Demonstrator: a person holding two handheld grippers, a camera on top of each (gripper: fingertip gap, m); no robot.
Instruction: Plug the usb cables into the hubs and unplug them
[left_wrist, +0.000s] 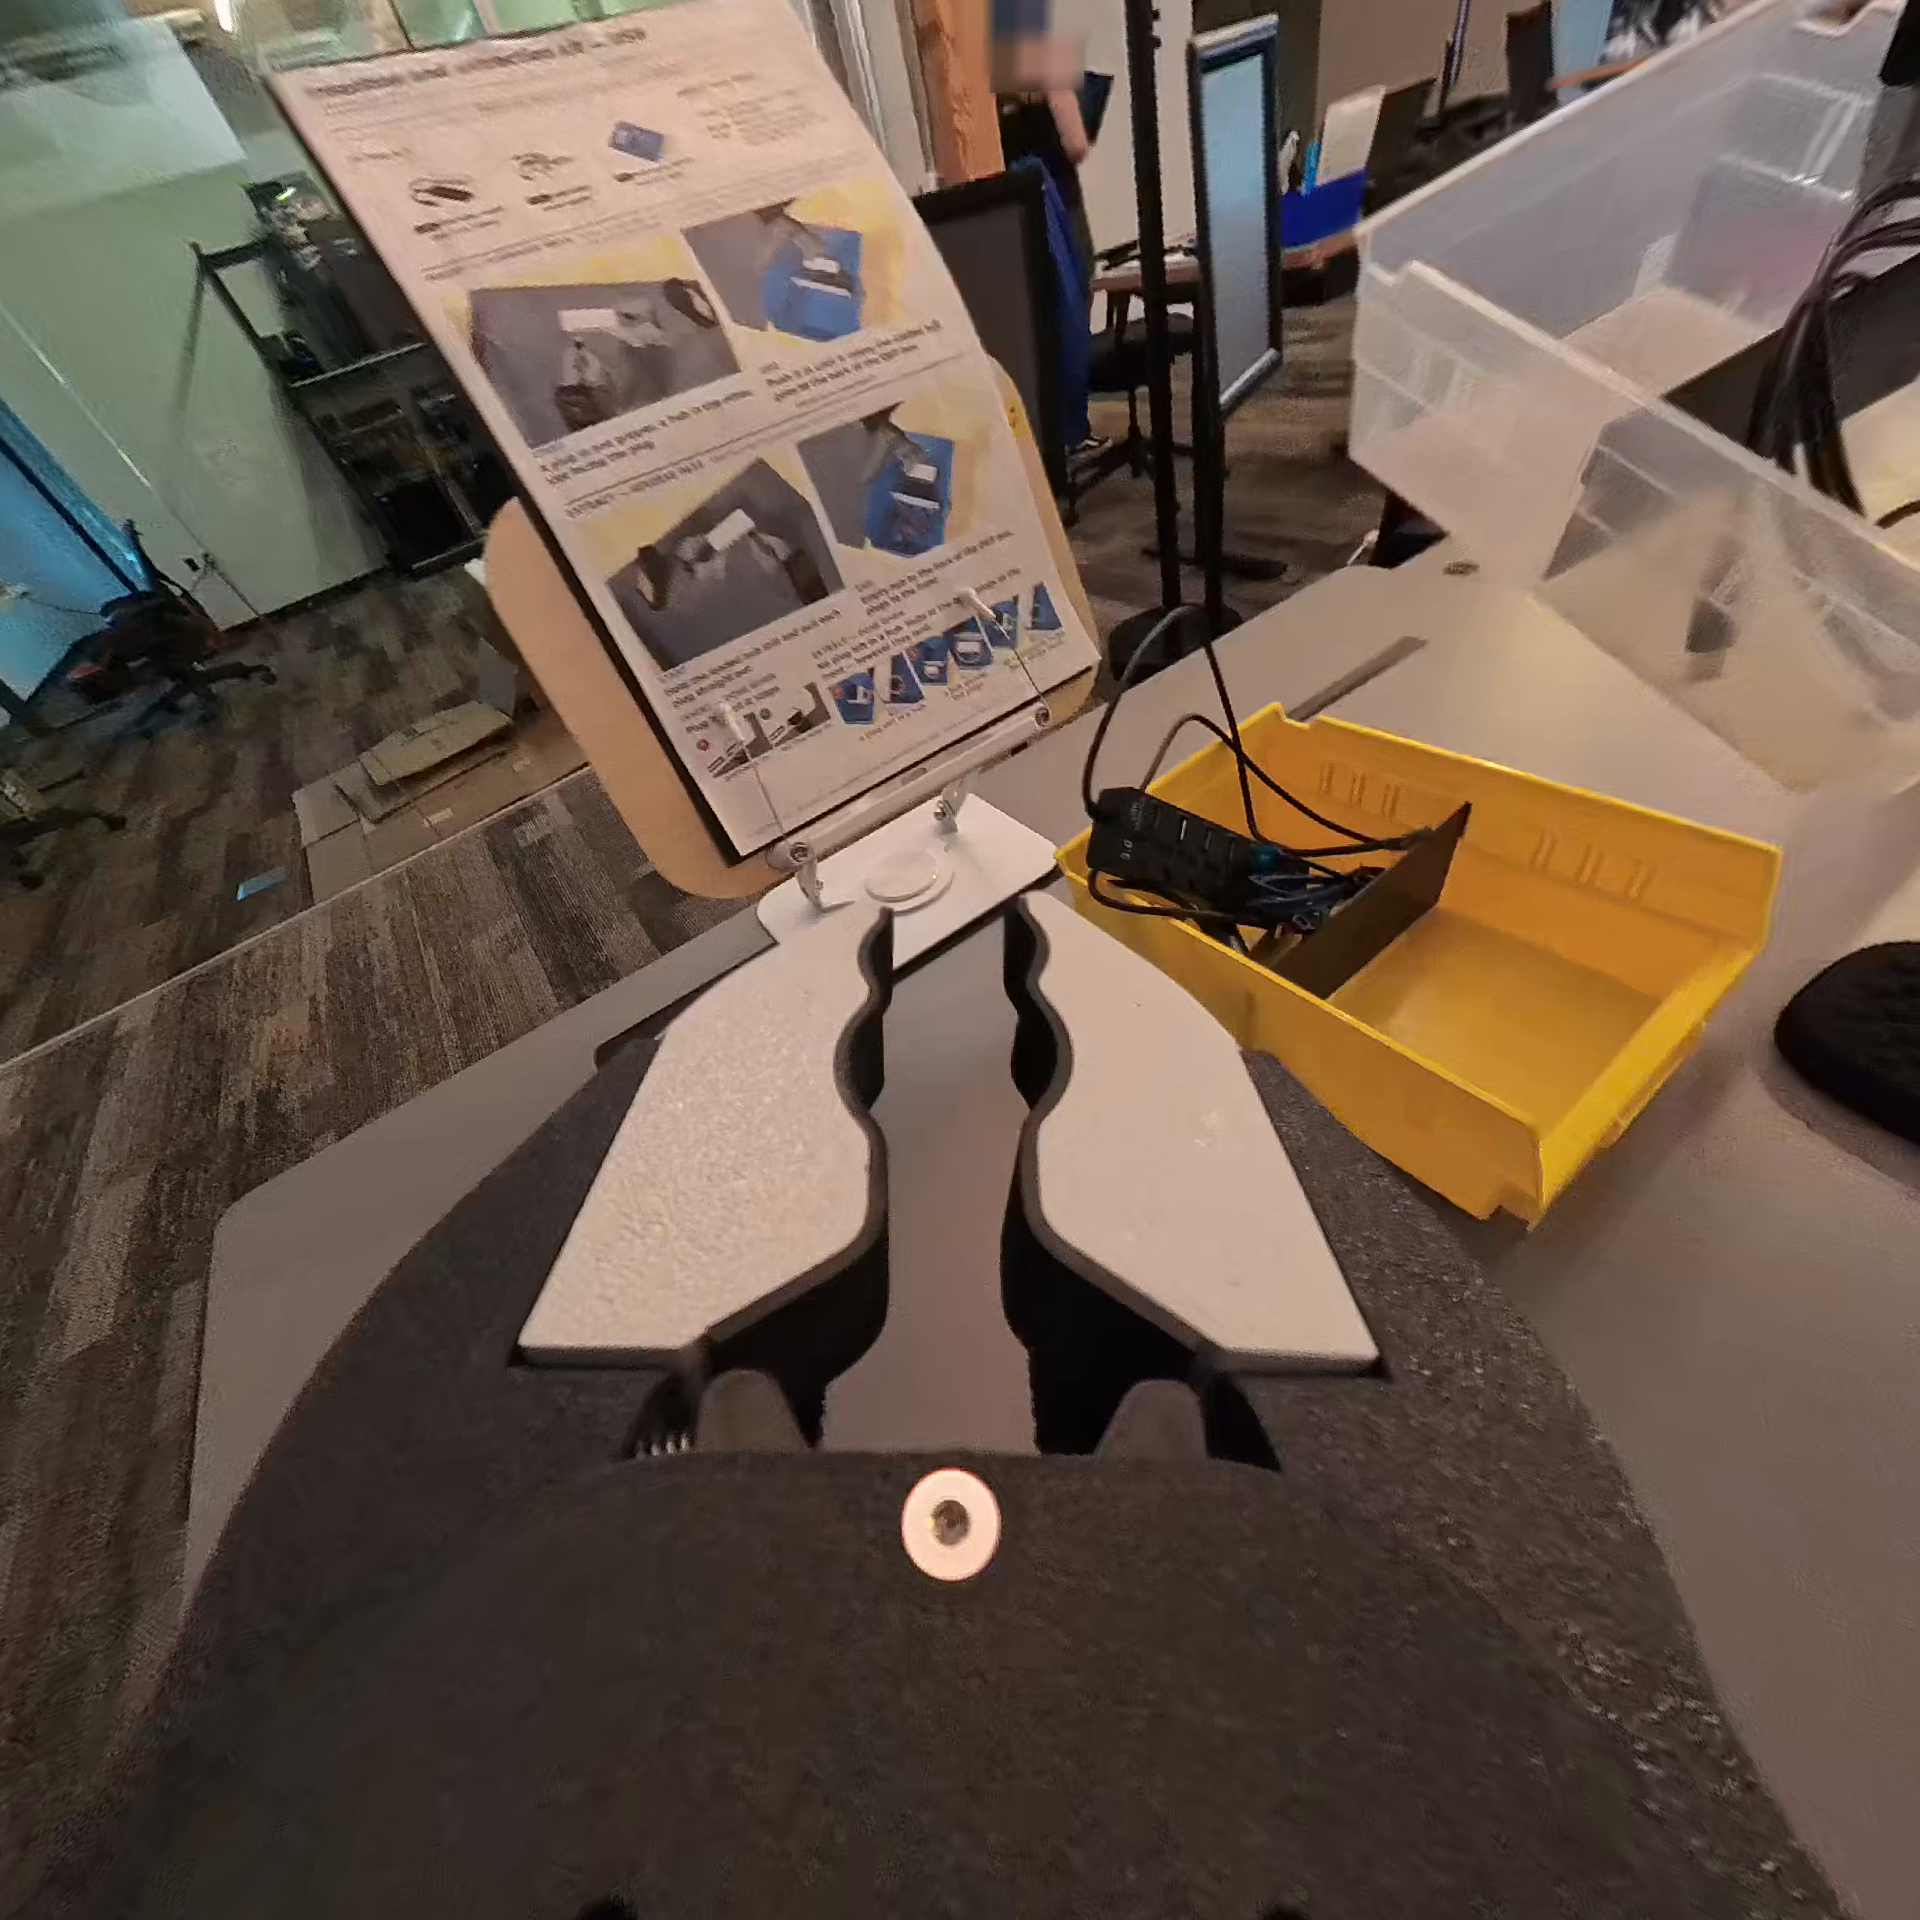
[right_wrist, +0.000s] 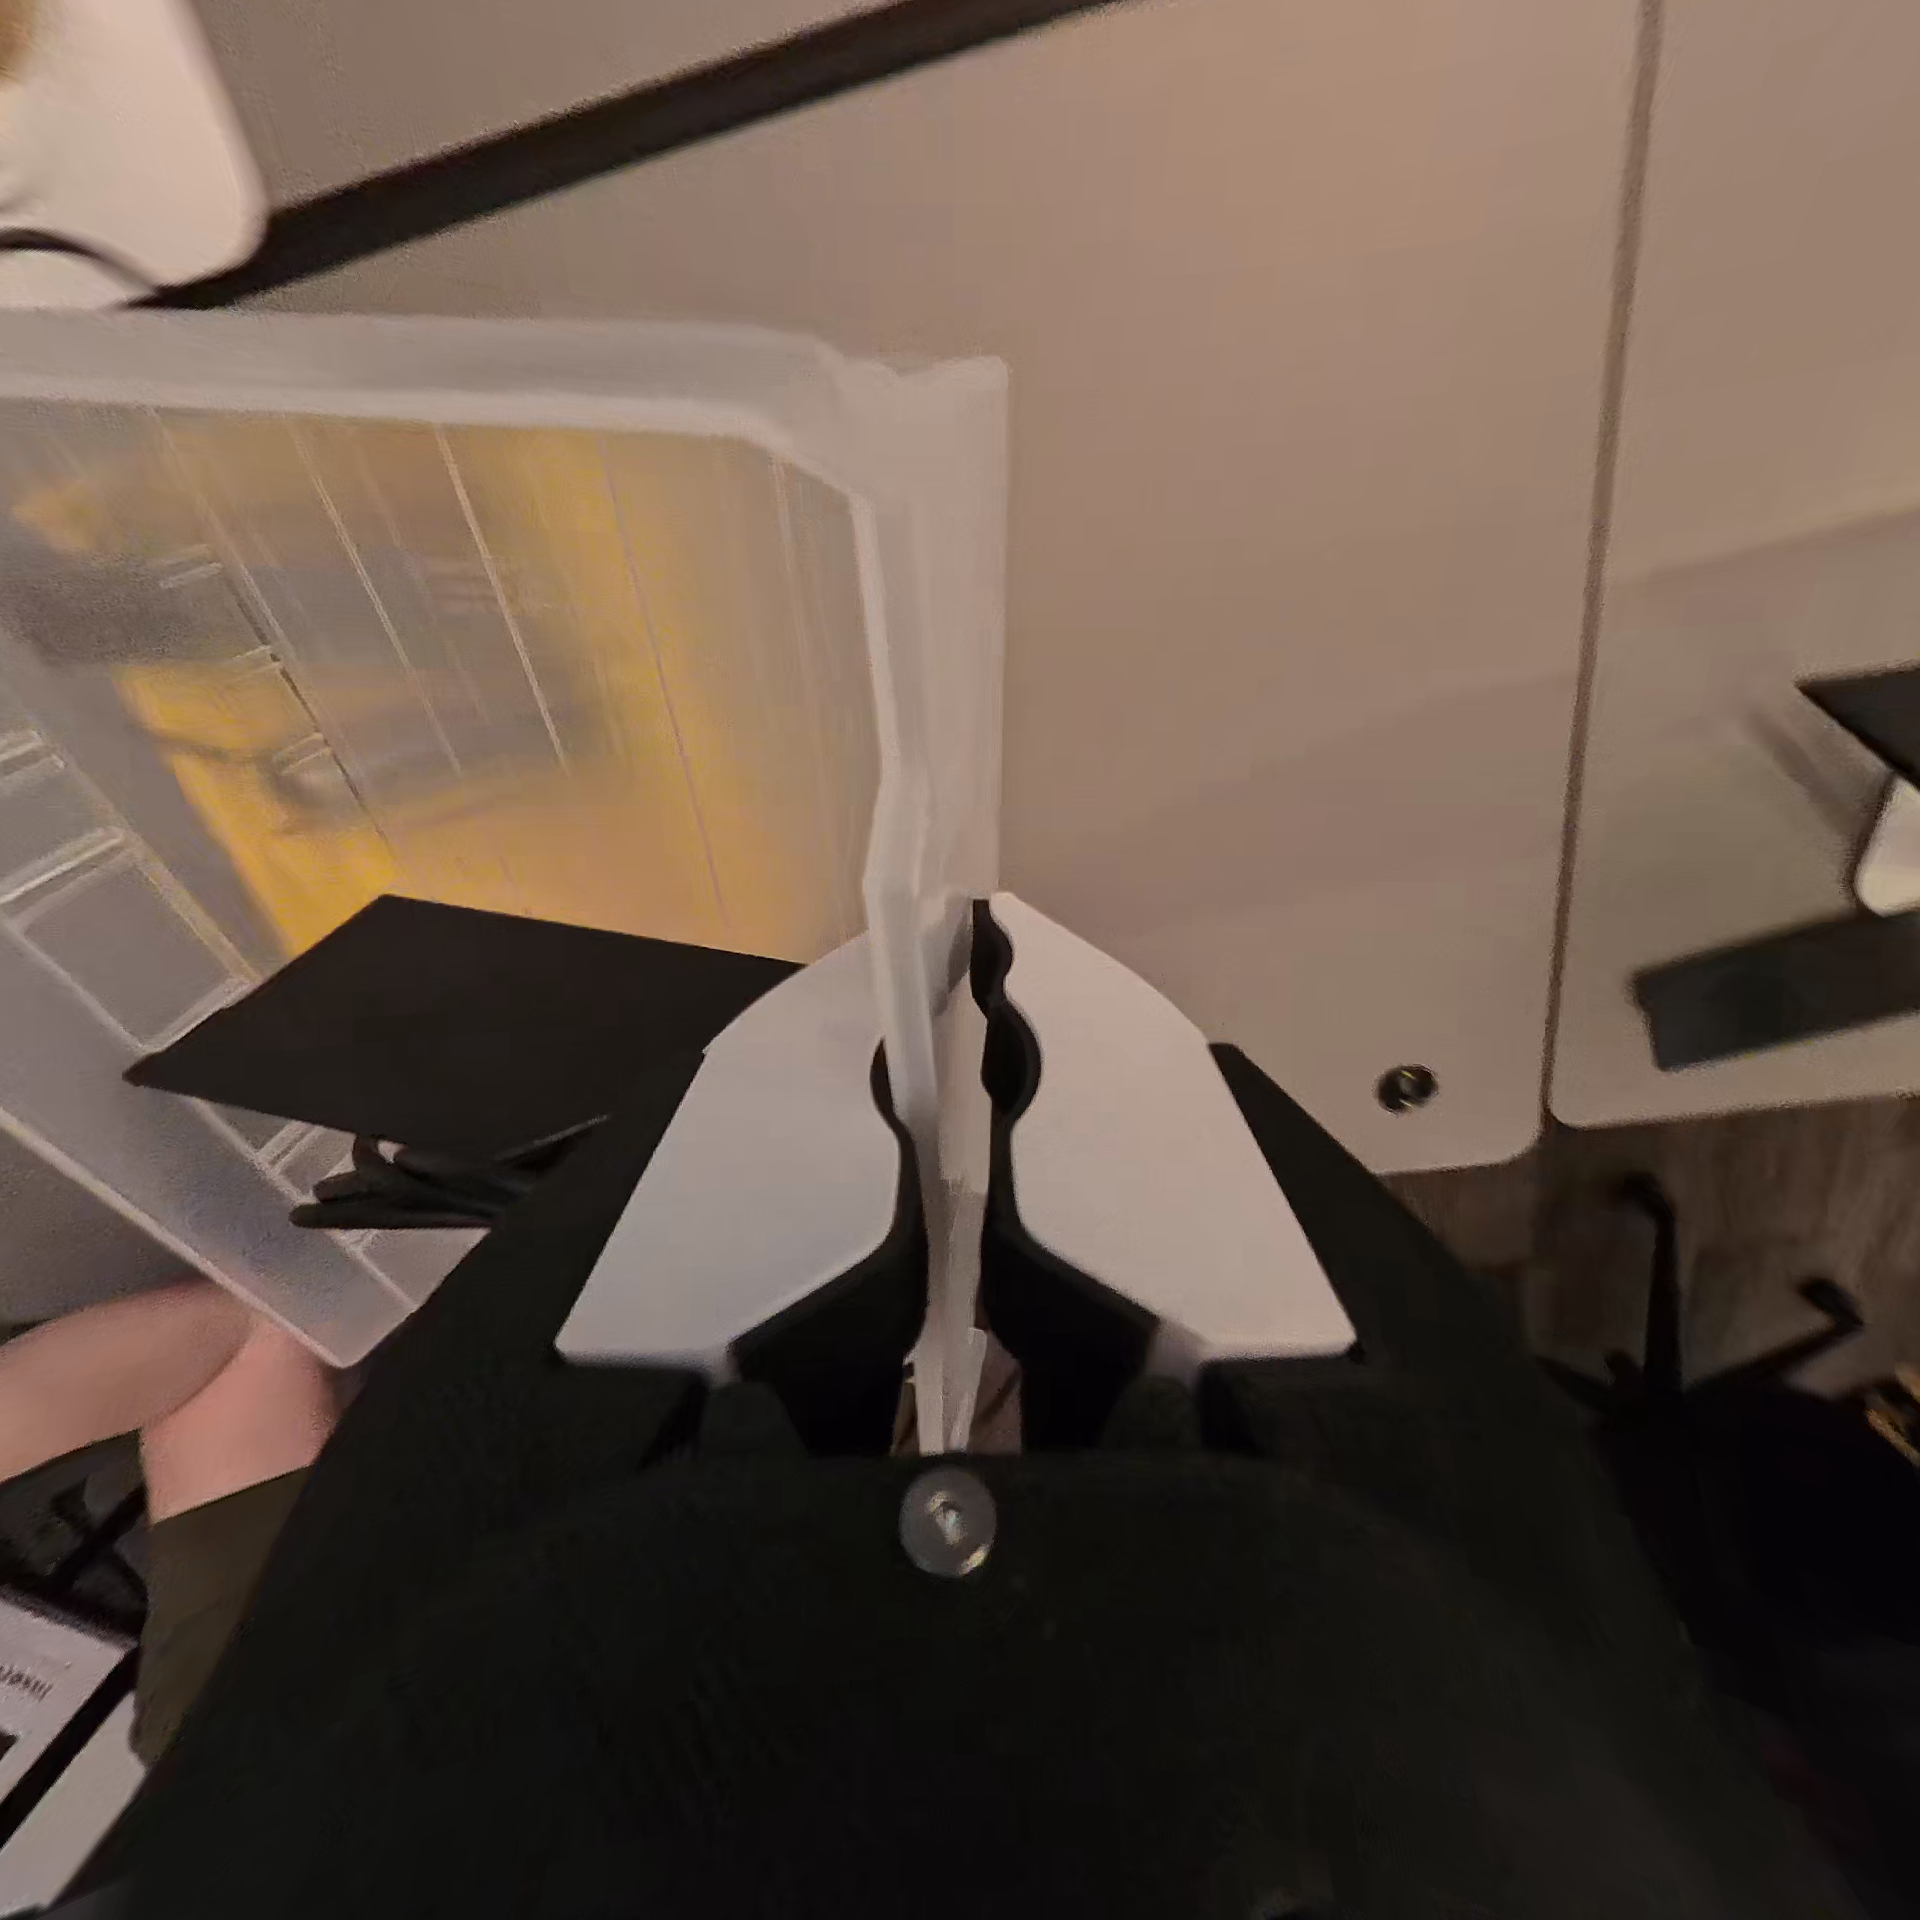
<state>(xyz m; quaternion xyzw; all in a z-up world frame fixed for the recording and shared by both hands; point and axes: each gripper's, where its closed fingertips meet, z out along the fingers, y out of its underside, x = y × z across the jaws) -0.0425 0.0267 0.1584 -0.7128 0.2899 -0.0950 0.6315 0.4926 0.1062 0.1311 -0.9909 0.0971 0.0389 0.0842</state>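
- The bench (left_wrist: 1621, 1403) is carrying everything in the left wrist view; its grey top is lying bare in front of your left gripper.
- The clear plastic bin (right_wrist: 436, 665) is the largest thing in play. Your right gripper (right_wrist: 951, 1049) is clenching its jaws on the rim at the bin's corner, so the thin wall is standing between the two fingers. The right wrist view is blurred, and through the bin's wall something yellow is showing. In the left wrist view the same kind of clear bin (left_wrist: 1621, 343) is sitting at the far right, with black cables hanging at its edge.
- The instruction sheet (left_wrist: 665, 416) is leaning on its stand at the far side of the bench, directly ahead of your left gripper.
- The yellow tray (left_wrist: 1538, 1122) is lying just right of the stand. A black divider (left_wrist: 1371, 914) is splitting it; the near compartment is looking empty.
- The black usb hub (left_wrist: 1174, 847) is resting in the far compartment, half over the tray's rim, with thin black usb cables (left_wrist: 1195, 727) looping around it. Whether any plug is sitting in a port, I cannot tell.
- Your left gripper (left_wrist: 945, 966) is hovering with released jaws, holding nothing, pointing at the stand's base.
- My judgement: the plugging is not yet begun. You are handling the bin, so picking a hub, plugging and unplugging are all remaining.
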